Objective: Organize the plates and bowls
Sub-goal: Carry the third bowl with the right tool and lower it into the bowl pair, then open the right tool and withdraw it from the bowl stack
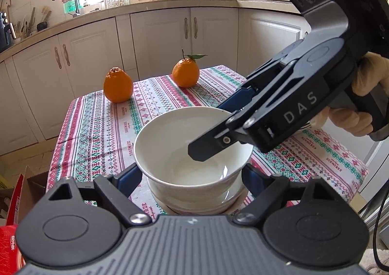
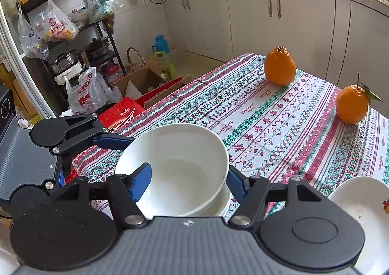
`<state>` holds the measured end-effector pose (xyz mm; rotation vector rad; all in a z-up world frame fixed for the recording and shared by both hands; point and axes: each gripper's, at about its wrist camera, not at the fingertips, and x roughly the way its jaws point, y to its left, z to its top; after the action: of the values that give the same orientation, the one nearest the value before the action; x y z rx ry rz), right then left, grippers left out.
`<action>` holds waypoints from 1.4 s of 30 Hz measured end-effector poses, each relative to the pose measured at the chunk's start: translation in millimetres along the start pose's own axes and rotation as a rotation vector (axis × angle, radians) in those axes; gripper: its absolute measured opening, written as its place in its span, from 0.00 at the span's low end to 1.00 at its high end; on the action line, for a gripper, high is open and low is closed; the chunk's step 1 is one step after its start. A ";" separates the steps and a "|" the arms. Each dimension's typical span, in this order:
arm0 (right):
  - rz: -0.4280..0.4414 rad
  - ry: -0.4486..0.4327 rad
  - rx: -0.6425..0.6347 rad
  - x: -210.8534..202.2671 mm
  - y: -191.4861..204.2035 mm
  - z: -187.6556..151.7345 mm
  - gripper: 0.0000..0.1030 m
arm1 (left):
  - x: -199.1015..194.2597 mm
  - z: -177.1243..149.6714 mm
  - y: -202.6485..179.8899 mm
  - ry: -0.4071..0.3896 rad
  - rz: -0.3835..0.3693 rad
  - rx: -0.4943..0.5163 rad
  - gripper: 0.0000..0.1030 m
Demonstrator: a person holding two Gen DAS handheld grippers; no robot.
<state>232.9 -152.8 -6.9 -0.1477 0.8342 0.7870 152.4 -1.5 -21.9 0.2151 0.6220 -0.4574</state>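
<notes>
a: what's the surface, and the room?

b: a small table under a striped patterned tablecloth (image 2: 279, 124), in a kitchen with pale cabinets (image 1: 160, 31) along the walls. two oranges (image 1: 118, 85) sit toward the far end, well apart from each other. boxes and bags crowd the floor past the table's left edge in the right wrist view.

a: and the bowl?

b: the white bowl (image 1: 184, 143) sits mouth up, nested on another white dish (image 1: 194, 204) near the table's close edge. it's round, so no long axis to speak of; it leans a little in the right wrist view.

a: the tools?

b: the right gripper (image 2: 187, 182) has one blue pad inside the bowl and one outside the opposite rim, jaws apart. whether the pads press on the bowl, i cannot tell. the left gripper (image 1: 192, 177) stands open, fingers flanking the bowl's lower wall.

a: room to move?

b: bare cloth runs from the bowl to the oranges. a second white bowl (image 2: 362, 211) lies just beside, to the right.
</notes>
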 end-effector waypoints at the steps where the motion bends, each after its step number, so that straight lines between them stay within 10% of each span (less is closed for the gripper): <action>1: 0.000 0.002 0.000 0.7 -0.3 -0.2 0.70 | 0.6 -0.3 0.3 0.002 -0.001 -0.002 0.86; 25: -0.019 0.030 -0.004 12.5 -3.3 -6.4 0.71 | 5.9 -3.7 8.0 0.024 -0.067 -0.051 0.87; 42: -0.082 -0.036 -0.037 -6.5 5.0 -21.8 1.00 | -10.4 -17.7 11.9 -0.010 -0.080 0.033 0.97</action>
<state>213.6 -161.9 -16.2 -0.1991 0.7748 0.7269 141.5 18.3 -29.0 0.2191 0.6151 -0.5462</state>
